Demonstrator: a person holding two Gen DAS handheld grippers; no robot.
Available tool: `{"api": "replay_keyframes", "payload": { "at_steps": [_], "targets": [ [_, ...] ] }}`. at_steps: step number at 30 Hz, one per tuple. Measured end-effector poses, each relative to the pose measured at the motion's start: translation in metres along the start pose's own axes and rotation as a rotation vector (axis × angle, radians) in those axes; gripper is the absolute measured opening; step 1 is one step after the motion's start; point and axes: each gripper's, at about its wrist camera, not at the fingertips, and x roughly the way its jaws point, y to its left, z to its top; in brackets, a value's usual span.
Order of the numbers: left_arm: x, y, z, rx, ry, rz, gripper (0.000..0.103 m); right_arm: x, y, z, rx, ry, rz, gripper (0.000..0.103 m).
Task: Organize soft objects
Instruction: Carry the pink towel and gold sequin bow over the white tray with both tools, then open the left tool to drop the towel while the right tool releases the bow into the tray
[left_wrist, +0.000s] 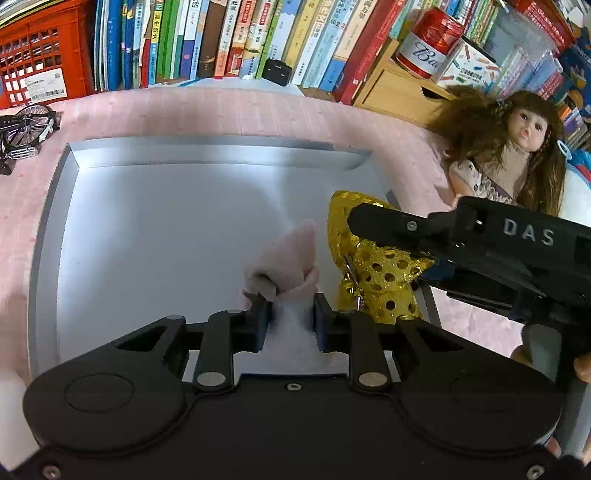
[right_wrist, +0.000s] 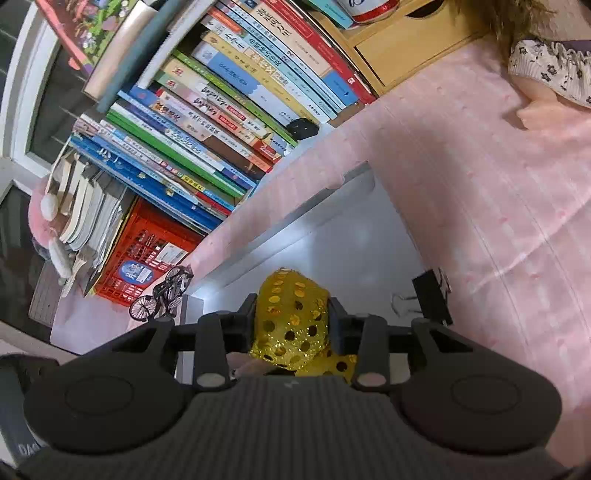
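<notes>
1. Holding two soft things over the grey tray (left_wrist: 55, 206): the left gripper (left_wrist: 290, 314) is clenched on a pale pink plush piece (left_wrist: 291, 254) above the tray's near middle; the right gripper (right_wrist: 291, 317) is clamped round a gold sequined fabric item (right_wrist: 291, 321) at the tray's right edge
2. Judging by this, the step in hand is placing both items into the tray; neither looks released yet
3. Next calls for lowering each onto the bare tray floor, side by side, then opening the jaws; the long-haired doll (left_wrist: 517, 147) lies beyond the tray's right corner, seemingly still to be gathered
</notes>
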Motion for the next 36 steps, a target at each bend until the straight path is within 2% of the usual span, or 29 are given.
{"api": "replay_keyframes", "payload": {
  "at_steps": [3, 7, 8, 14, 27, 36],
  "targets": [
    [0.000, 0.002, 0.001, -0.010, 0.000, -0.004, 0.032, 0.006, -0.002, 0.005, 0.015, 0.005, -0.013, 0.050],
    [-0.002, 0.001, 0.001, 0.002, -0.006, 0.014, 0.041, 0.015, -0.006, 0.012, 0.044, 0.009, -0.020, 0.067],
    [-0.002, 0.001, 0.001, 0.005, -0.008, 0.019, 0.044, 0.016, -0.007, 0.013, 0.052, 0.009, -0.021, 0.069],
    [-0.006, 0.004, -0.001, 0.019, -0.020, 0.054, 0.054, 0.016, -0.006, 0.012, 0.049, 0.002, -0.011, 0.073],
    [-0.028, 0.001, -0.010, 0.063, -0.072, 0.072, 0.060, -0.006, 0.012, 0.014, -0.019, -0.050, -0.003, 0.081],
    [-0.063, -0.004, -0.027, 0.138, -0.156, 0.092, 0.070, -0.040, 0.032, 0.002, -0.120, -0.116, 0.041, 0.083]
  ]
}}
